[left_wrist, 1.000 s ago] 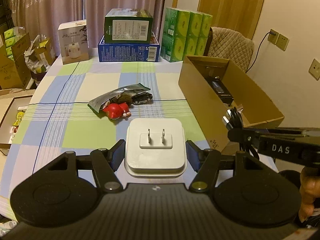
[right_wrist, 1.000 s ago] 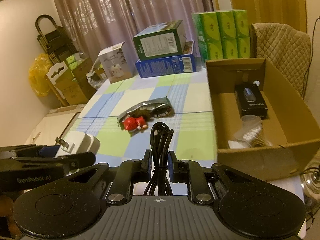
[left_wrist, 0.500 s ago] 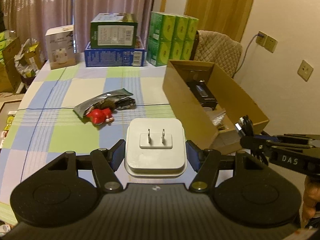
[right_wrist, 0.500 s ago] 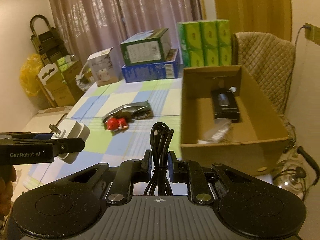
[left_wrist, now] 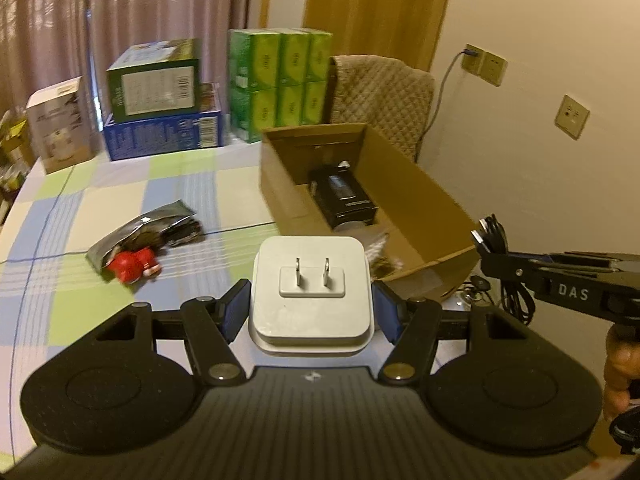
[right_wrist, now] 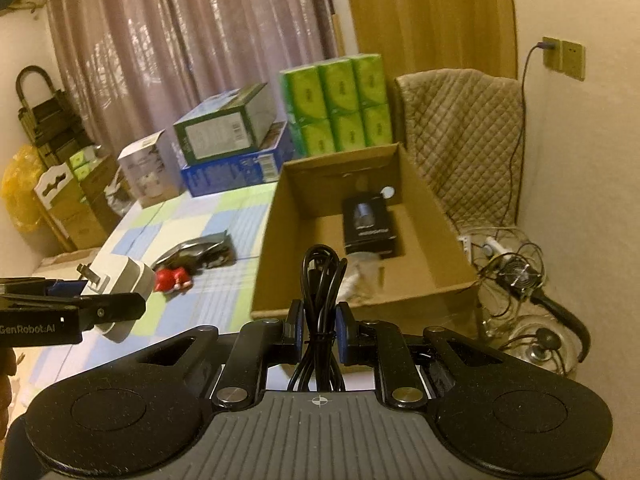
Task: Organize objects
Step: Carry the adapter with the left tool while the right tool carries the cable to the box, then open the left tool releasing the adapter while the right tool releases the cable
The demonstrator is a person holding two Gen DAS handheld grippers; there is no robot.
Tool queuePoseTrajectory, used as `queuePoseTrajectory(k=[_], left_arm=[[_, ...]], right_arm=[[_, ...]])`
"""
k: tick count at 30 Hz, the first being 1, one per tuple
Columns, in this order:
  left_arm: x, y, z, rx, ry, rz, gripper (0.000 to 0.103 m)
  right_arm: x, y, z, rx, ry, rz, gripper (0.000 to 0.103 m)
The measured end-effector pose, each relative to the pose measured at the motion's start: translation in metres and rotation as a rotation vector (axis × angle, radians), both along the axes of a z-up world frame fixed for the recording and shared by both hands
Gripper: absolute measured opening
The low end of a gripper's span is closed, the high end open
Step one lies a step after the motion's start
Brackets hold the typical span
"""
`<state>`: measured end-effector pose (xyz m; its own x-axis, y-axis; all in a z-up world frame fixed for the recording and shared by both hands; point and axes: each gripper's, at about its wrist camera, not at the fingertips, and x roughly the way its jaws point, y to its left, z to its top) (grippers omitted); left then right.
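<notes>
The left gripper [left_wrist: 312, 312] is clamped on a white charger [left_wrist: 310, 300], its blue pads pressed to the two sides and the flat prongs pointing up and forward. The right gripper [right_wrist: 318, 330] pinches a bundled black cable [right_wrist: 320, 280], whose loop stands upright above the pads and whose tail hangs down below them.

Both loads face an open cardboard box [right_wrist: 272, 248] on the checked table [left_wrist: 120, 200]. From the left gripper the box lies ahead and to the right; from the right gripper it sits straight ahead, just past the cable, so the right hand looks the nearer one. The box's long axis runs away from both cameras.

The right view looks down into the box and shows a black carton [right_wrist: 370, 226] at the far end and a blurred pale heap at the near end, with bare floor between. The left view alone shows the cable's plug end poking up beyond the right gripper, and a red toy [left_wrist: 134, 266] with a foil packet [left_wrist: 140, 228] lying on the cloth.
</notes>
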<state>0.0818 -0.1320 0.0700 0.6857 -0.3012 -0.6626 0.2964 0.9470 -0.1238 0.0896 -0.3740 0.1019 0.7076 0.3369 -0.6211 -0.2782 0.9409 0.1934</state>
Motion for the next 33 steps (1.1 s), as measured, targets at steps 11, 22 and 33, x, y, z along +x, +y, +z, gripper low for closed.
queuePoseTrajectory(k=[11,22,33], left_arm=[[0.034,-0.043,0.005,-0.004,-0.003,-0.066,0.060],[0.071,-0.072,0.001,-0.010,0.007,-0.091,0.060],[0.100,-0.080,-0.015,-0.013,0.039,-0.089,0.060]], right_arm=[[0.030,-0.026,0.011,-0.014,-0.024,-0.030,0.012],[0.067,-0.041,0.008,-0.018,-0.008,-0.036,0.012],[0.100,-0.048,-0.006,-0.003,0.021,-0.052,0.012]])
